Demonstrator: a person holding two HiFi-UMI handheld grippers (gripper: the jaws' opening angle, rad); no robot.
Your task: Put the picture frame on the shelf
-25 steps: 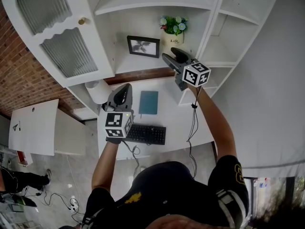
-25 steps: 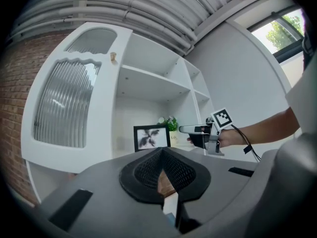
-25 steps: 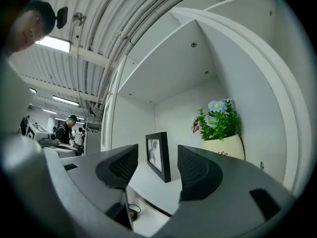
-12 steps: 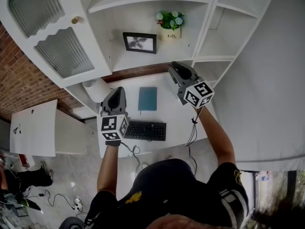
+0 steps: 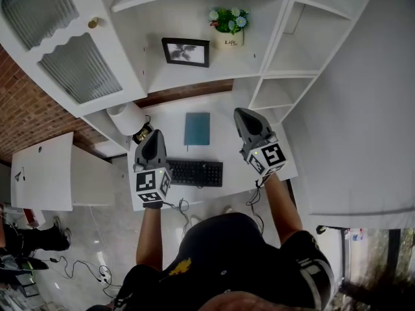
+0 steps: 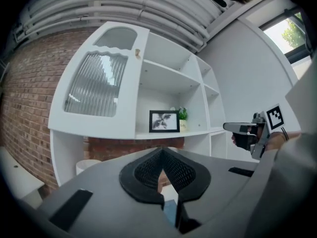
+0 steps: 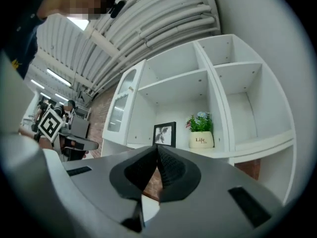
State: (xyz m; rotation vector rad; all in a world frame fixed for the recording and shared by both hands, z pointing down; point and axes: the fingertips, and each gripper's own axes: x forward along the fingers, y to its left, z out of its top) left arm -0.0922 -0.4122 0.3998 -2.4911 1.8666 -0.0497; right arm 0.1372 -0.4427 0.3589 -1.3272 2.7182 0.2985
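A black picture frame [image 5: 186, 52] with a leaf print stands upright on the white shelf [image 5: 194, 76], beside a small potted plant [image 5: 229, 26]. The frame also shows in the left gripper view [image 6: 164, 121] and in the right gripper view [image 7: 165, 134]. My left gripper [image 5: 154, 146] hovers over the desk near the keyboard's left end, jaws together and empty. My right gripper [image 5: 248, 123] hangs over the desk's right part, well below the shelf, shut with nothing between its pads.
A black keyboard [image 5: 194, 172] and a teal notebook [image 5: 196, 129] lie on the white desk [image 5: 227, 148]. A white round bin [image 5: 125, 118] stands at the left. A cabinet door with ribbed glass [image 5: 78, 67] hangs open on the left; open cubbies [image 5: 285, 50] are on the right.
My right gripper has drawn back from the shelf down to the desk and its jaws have closed. My left gripper has shifted slightly toward me. The frame stays on the shelf.
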